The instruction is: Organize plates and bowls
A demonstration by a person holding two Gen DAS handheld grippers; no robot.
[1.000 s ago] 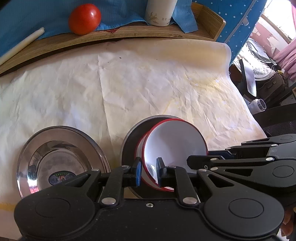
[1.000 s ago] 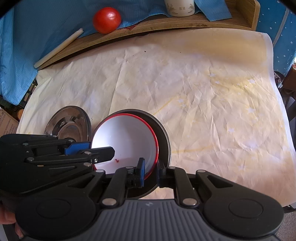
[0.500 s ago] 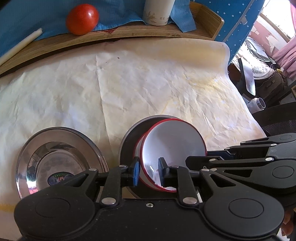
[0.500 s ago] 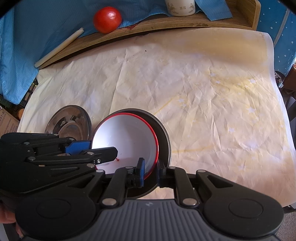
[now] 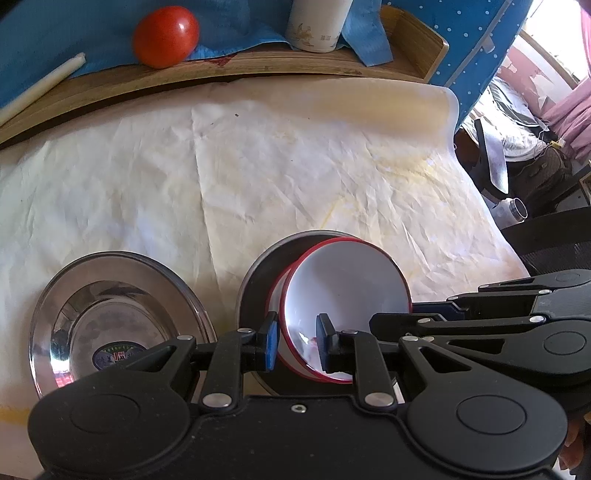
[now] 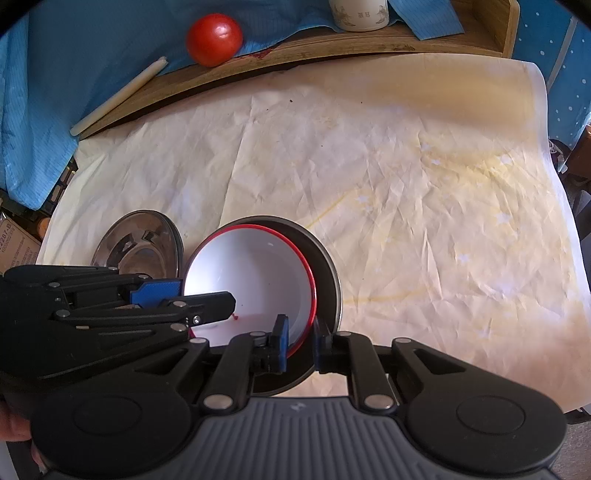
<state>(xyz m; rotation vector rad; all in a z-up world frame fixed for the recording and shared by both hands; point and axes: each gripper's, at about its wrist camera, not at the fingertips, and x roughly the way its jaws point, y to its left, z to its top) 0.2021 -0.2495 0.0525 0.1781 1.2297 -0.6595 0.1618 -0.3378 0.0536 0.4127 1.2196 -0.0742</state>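
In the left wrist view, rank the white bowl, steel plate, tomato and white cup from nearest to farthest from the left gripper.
1. White bowl, between the left gripper's jaws.
2. Steel plate, left, on the paper.
3. Tomato and white cup, far shelf; too close to call.

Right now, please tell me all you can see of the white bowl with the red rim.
The white bowl looks like enamel or melamine, glossy, with a thin red rim. It sits tilted inside a dark grey plate. A second red rim shows below it, perhaps another bowl. The left tongs and right tongs each straddle its near rim.
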